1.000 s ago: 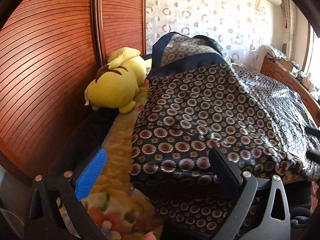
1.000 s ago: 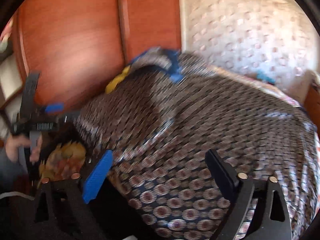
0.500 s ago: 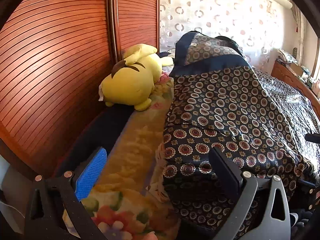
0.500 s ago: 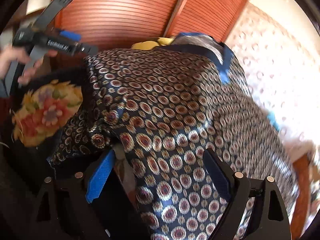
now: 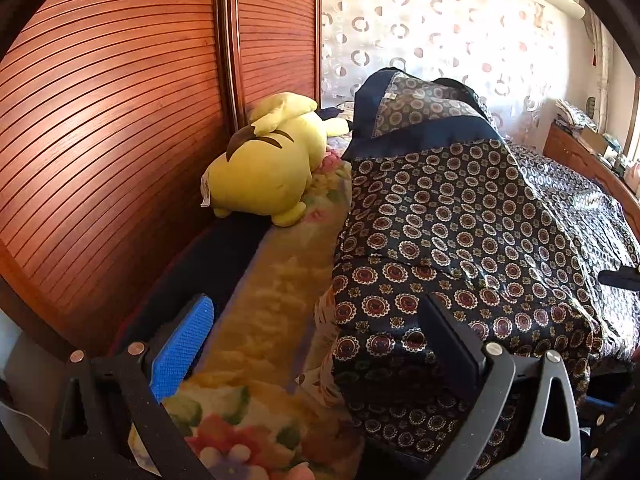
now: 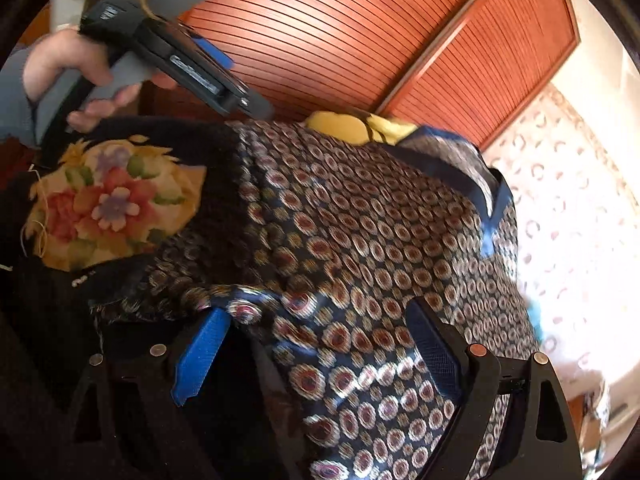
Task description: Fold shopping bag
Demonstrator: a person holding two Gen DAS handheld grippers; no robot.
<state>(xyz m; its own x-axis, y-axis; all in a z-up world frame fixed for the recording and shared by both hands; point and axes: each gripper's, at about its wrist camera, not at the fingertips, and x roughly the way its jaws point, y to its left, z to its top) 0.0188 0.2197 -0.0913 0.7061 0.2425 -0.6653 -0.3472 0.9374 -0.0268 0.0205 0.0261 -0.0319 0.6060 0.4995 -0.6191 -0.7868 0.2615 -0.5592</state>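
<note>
On the bed, from left to right, lie a yellow plush toy [image 5: 268, 168], the floral blanket [image 5: 276, 280] and the patterned shopping bag [image 5: 460, 240], while the left gripper [image 5: 316, 336] and right gripper [image 6: 316, 344] both stand apart, holding nothing.

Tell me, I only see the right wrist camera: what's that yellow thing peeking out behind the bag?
Observer: A yellow plush toy, lying on the floral blanket beside the slatted wooden doors.
Operator: Is the left hand-held gripper grabbing the bag?
Observer: No. The left hand-held gripper is open and pinches nothing; it hovers over the blanket and the edge of the bag.
Operator: What's past the bag?
Observer: A wooden dresser with clutter on top, near the curtain.
</note>
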